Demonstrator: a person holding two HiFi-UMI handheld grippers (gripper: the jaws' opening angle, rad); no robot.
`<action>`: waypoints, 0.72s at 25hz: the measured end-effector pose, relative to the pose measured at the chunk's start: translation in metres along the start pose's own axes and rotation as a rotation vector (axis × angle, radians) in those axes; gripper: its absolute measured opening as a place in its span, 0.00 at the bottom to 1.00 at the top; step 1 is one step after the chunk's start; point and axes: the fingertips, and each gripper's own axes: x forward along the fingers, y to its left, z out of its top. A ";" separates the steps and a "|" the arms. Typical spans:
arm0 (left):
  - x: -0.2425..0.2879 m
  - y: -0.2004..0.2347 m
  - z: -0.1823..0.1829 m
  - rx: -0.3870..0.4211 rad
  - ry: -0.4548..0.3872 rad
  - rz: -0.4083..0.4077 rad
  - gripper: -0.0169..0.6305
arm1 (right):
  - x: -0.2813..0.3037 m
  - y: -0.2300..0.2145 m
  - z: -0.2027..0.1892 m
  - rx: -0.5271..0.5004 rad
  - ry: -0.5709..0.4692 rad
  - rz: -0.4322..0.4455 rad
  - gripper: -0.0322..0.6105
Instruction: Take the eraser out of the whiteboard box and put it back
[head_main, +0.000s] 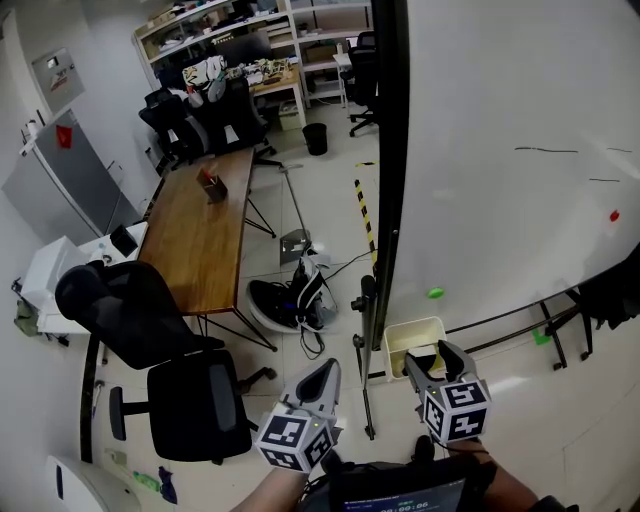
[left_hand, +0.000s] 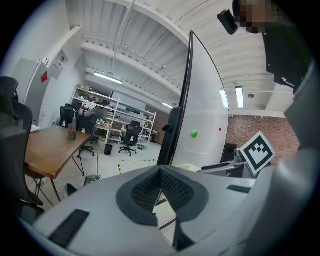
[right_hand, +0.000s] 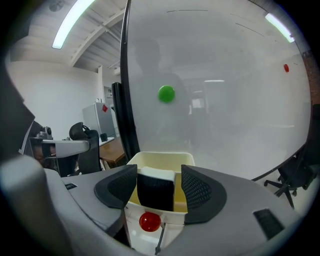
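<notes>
The cream whiteboard box (right_hand: 161, 157) hangs on the whiteboard (right_hand: 225, 100) low down, with a red magnet (right_hand: 149, 221) on its front. Inside it stands the eraser (right_hand: 156, 194), black with a white top. My right gripper (right_hand: 159, 173) is open, its jaws either side of the eraser, with a gap at the right pad. In the head view the right gripper (head_main: 436, 362) reaches over the box (head_main: 410, 332), and the eraser is hidden there. The left gripper (head_main: 326, 378) hangs to the left of the box, shut and empty (left_hand: 161, 172).
A green magnet (head_main: 435, 293) sticks to the whiteboard (head_main: 500, 150) above the box. Left of the board's black frame are a wooden table (head_main: 205, 235), a black office chair (head_main: 170, 370) and dark gear with cables (head_main: 290, 300) on the floor.
</notes>
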 end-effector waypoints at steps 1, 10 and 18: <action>0.001 0.000 -0.005 0.000 0.010 0.000 0.06 | 0.002 0.000 -0.004 0.001 0.010 -0.001 0.53; 0.005 0.002 -0.022 -0.029 0.043 0.002 0.06 | 0.014 0.003 -0.020 0.011 0.049 -0.019 0.53; 0.002 0.000 -0.014 -0.027 0.029 0.003 0.06 | 0.011 0.002 -0.018 0.025 0.056 -0.014 0.51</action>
